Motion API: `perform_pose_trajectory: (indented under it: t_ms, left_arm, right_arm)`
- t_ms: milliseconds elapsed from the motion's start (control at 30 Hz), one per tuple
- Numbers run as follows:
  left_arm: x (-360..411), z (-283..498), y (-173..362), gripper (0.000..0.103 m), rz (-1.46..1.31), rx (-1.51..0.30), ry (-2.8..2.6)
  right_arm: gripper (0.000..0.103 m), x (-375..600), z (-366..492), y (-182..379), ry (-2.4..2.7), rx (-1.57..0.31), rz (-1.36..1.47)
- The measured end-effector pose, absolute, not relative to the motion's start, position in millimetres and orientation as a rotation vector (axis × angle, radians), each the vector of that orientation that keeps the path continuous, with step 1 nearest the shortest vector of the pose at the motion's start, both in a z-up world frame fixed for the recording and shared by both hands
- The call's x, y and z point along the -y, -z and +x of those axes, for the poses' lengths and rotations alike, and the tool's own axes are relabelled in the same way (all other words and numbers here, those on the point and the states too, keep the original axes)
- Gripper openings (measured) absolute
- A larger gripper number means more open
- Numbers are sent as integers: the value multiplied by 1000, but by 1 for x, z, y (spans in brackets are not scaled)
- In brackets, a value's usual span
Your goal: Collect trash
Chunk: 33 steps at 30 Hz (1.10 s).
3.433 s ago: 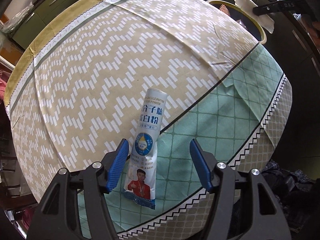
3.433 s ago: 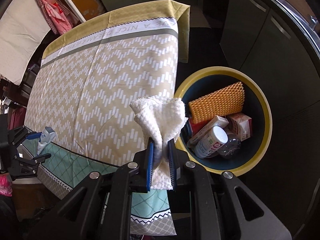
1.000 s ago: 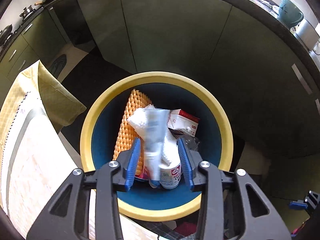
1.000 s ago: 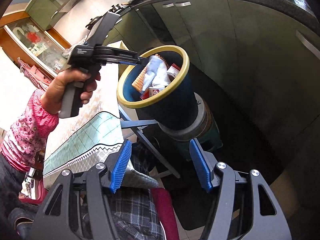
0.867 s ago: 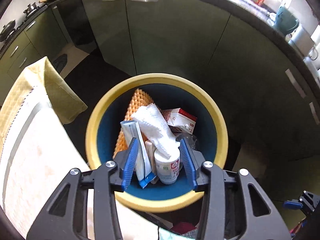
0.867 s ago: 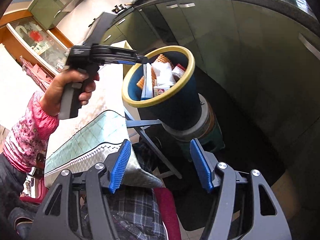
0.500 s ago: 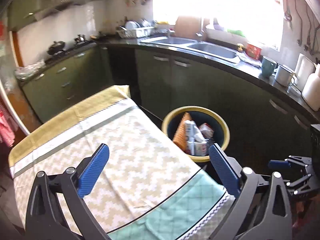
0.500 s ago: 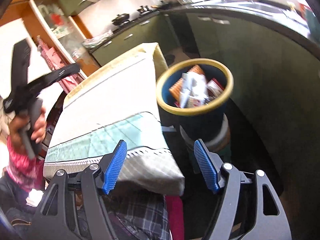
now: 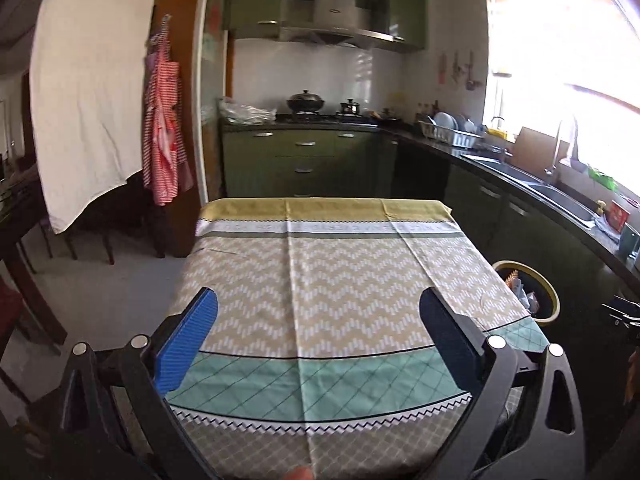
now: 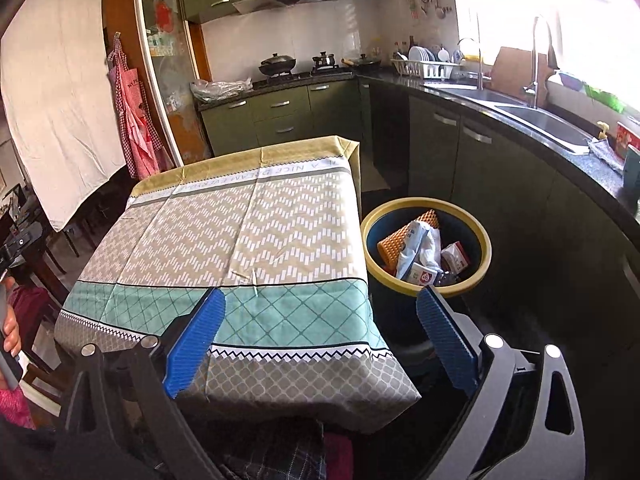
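Trash (image 10: 424,252) is sitting piled in the yellow-rimmed bin (image 10: 486,248), which is standing on the floor just beside the tabletop's right edge — at about 1 o'clock in the right wrist view and at 3 o'clock in the left wrist view, where only part of the bin (image 9: 554,300) is showing past the cloth. Inside it an orange ridged piece, a white-and-blue pouch, a crumpled white wad, a red-and-white carton and a white container are lying against one another.

Nearest the right camera, the right tongs (image 10: 320,336) are opening, their blue pads standing far apart with nothing between them; they are hanging over the near right corner of the tabletop (image 10: 240,240). The left tongs (image 9: 318,336) are standing wide open and gripping nothing, hovering over the near edge of the tabletop (image 9: 340,280), whose patterned cloth is lying bare of loose items.

At 9 o'clock in the right wrist view a hand (image 10: 10,328) is gripping a dark handle. Farther off, green cabinets and a stove (image 10: 296,70) with pots are lining the back wall at 12 o'clock — and a sink (image 10: 536,120) is sitting under the bright window at 2 o'clock.
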<state>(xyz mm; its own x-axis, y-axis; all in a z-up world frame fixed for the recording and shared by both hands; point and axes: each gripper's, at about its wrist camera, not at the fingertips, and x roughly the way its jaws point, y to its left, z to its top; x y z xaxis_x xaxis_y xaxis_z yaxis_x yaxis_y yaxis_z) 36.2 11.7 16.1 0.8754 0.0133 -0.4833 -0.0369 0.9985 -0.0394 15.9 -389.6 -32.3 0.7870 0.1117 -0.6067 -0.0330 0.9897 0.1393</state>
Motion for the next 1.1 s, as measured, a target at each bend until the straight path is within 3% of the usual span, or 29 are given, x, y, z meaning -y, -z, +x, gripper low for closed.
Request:
perform_pose_trajectory:
  t_ms: [500,1100]
  left_arm:
    - [1,-25,-31,96,6,-428,-27]
    - [6,-30,-37,96,15,-400,-32]
  right_arm:
    - [98,378,-58,2,2,-482,56]
    - [98,386,-55,5,-4,-487,67]
